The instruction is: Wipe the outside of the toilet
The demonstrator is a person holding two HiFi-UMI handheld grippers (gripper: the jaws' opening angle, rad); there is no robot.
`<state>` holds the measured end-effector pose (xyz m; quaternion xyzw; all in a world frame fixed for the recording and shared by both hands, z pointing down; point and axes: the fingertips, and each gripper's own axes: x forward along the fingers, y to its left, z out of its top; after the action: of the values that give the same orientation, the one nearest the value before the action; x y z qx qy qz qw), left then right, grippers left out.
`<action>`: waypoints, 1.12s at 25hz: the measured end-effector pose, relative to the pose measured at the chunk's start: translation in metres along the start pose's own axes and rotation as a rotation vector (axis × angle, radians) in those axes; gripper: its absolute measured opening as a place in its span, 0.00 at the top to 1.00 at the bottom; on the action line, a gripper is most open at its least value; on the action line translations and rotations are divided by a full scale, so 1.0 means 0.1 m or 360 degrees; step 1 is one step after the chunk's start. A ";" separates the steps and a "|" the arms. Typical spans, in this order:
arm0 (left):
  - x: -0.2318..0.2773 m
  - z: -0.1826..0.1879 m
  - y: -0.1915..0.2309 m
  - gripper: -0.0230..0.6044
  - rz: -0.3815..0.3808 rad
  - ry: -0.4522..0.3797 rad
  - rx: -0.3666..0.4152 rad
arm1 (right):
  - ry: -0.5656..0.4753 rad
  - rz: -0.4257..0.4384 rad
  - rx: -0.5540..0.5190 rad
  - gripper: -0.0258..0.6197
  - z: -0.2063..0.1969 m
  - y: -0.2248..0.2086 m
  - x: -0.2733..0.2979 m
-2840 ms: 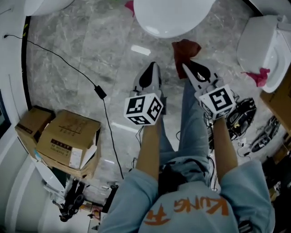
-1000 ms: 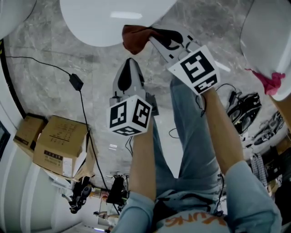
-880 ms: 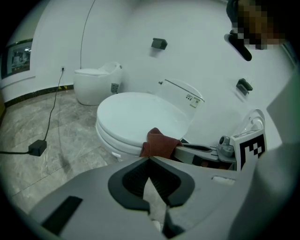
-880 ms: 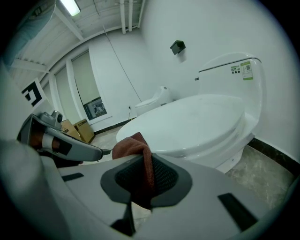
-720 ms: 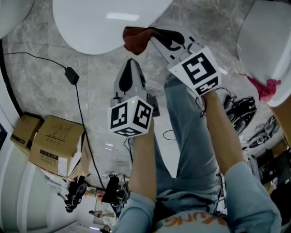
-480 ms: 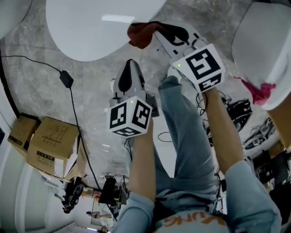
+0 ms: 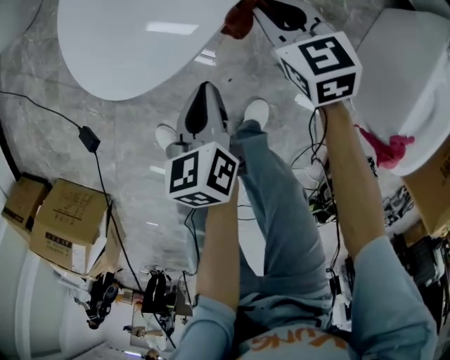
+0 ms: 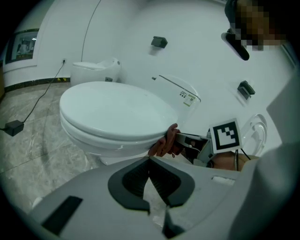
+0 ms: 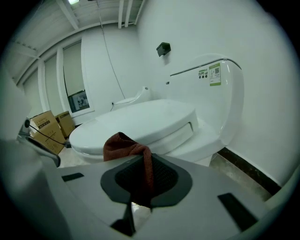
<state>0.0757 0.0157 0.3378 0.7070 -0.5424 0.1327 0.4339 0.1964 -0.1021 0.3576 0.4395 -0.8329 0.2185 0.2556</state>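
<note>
The white toilet (image 7: 133, 42) fills the head view's top left, lid down. My right gripper (image 7: 271, 10) is shut on a red-brown cloth (image 7: 239, 17) at the lid's right edge. In the left gripper view the cloth (image 8: 164, 143) looks pressed against the rim of the toilet (image 8: 117, 112), with the right gripper (image 8: 185, 139) behind it. In the right gripper view the cloth (image 9: 124, 145) hangs over the right gripper (image 9: 145, 161) in front of the seat (image 9: 140, 122) and tank (image 9: 220, 93). My left gripper (image 7: 204, 91) hovers shut and empty over the floor, pointing at the bowl (image 8: 150, 159).
Cardboard boxes (image 7: 63, 225) stand at the left. A black cable with its adapter (image 7: 88, 138) crosses the marble floor. Another white fixture (image 7: 415, 77) with a pink rag (image 7: 383, 148) is at the right. The person's legs and a white shoe (image 7: 256, 111) are below the grippers.
The right gripper has carried the cloth from near the floor up to the toilet's rim and farther along it. The left gripper has hardly moved.
</note>
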 end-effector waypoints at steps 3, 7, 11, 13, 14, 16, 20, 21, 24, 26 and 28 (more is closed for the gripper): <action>-0.02 -0.05 -0.05 0.97 -0.0019 0.0017 -0.0022 | 0.0027 -0.0070 -0.0037 0.90 0.08 -0.23 0.02; -0.10 -0.10 0.01 0.97 -0.0025 0.0023 -0.0060 | 0.0063 -0.0096 -0.0051 0.90 0.07 -0.22 -0.01; -0.28 -0.08 0.09 0.97 -0.0079 0.0018 -0.0069 | 0.0162 -0.0105 -0.0077 0.90 -0.19 0.05 -0.18; -0.42 -0.09 0.24 0.97 -0.0091 0.0008 -0.0080 | 0.0249 -0.0042 -0.0151 0.90 -0.36 0.38 -0.27; -0.48 -0.10 0.34 0.97 -0.0094 0.0007 -0.0083 | 0.0290 0.0006 -0.0205 0.90 -0.43 0.59 -0.31; -0.60 -0.14 0.55 0.97 -0.0097 0.0006 -0.0082 | 0.0344 0.0108 -0.0317 0.90 -0.53 1.01 -0.37; -0.97 -0.18 1.00 0.97 -0.0109 0.0018 -0.0081 | 0.0404 0.0262 -0.0433 0.90 -0.69 1.90 -0.40; -1.07 -0.17 1.14 0.97 -0.0112 0.0017 -0.0081 | 0.0408 0.0276 -0.0425 0.90 -0.71 2.10 -0.36; -1.33 -0.14 1.59 0.97 -0.0077 0.0001 -0.0081 | 0.0382 0.0294 -0.0340 0.90 -0.65 2.62 -0.12; -1.46 -0.16 1.88 0.97 -0.0041 0.0001 -0.0082 | 0.0353 0.0307 -0.0243 0.90 -0.62 2.90 0.06; -1.52 -0.15 2.11 0.97 -0.0028 -0.0013 -0.0093 | 0.0337 0.0295 -0.0169 0.90 -0.60 3.05 0.26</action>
<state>-0.1631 0.1187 0.3462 0.6994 -0.5416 0.1099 0.4533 -0.0595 0.0748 0.3777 0.3211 -0.8487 0.2420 0.3437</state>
